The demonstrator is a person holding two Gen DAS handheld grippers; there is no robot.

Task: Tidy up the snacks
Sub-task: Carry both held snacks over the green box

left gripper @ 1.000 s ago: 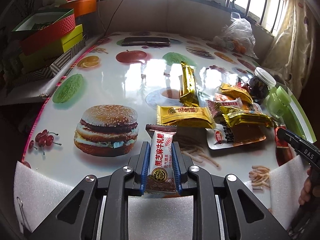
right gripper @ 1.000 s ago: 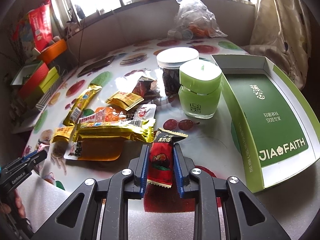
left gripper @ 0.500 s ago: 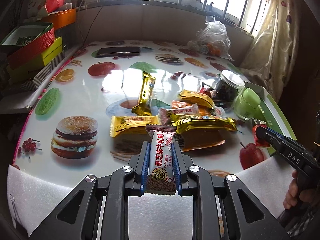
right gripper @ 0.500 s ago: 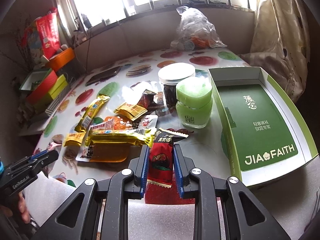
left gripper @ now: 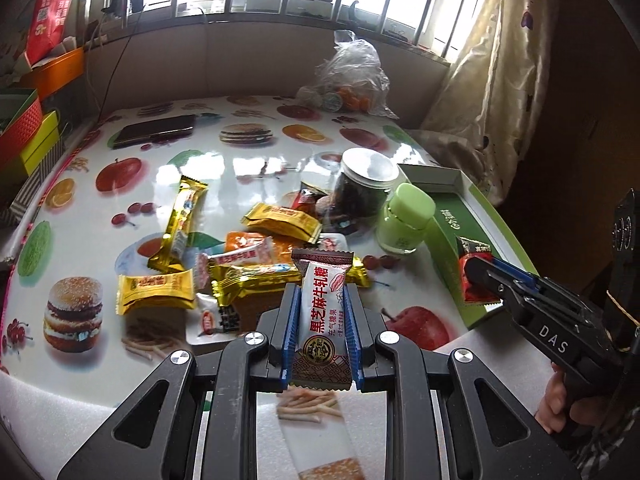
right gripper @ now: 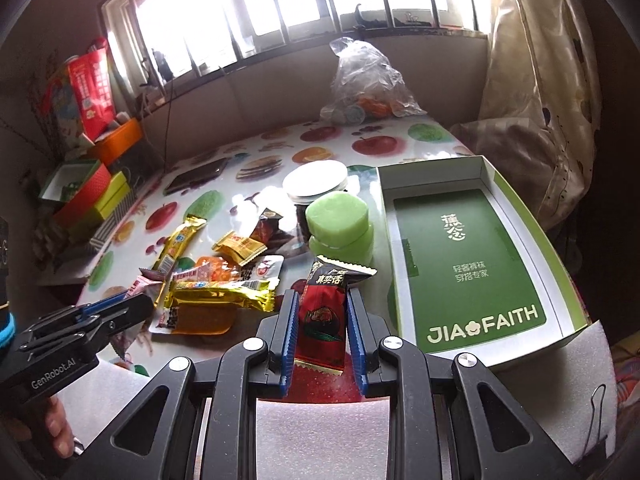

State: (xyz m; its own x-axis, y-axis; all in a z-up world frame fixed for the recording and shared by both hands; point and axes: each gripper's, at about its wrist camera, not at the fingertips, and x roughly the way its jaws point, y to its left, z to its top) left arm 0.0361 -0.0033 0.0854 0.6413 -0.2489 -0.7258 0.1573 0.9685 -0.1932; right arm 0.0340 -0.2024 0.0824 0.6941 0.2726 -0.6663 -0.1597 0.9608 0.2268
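My left claw (left gripper: 322, 312) is clamped on a white candy (left gripper: 323, 312). My right claw (right gripper: 322, 320) is clamped on a red packet (right gripper: 323, 314). Ahead of both lies the snack pile (left gripper: 248, 256); the green box (right gripper: 468, 264) sits right of my right claw.

Food-print table (left gripper: 168, 200) (glossy) under snack packets (left gripper: 280, 220), jars (left gripper: 368, 188), green box (right gripper: 472, 256)

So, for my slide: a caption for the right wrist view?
Right gripper clamps a red snack packet beside the empty green box.
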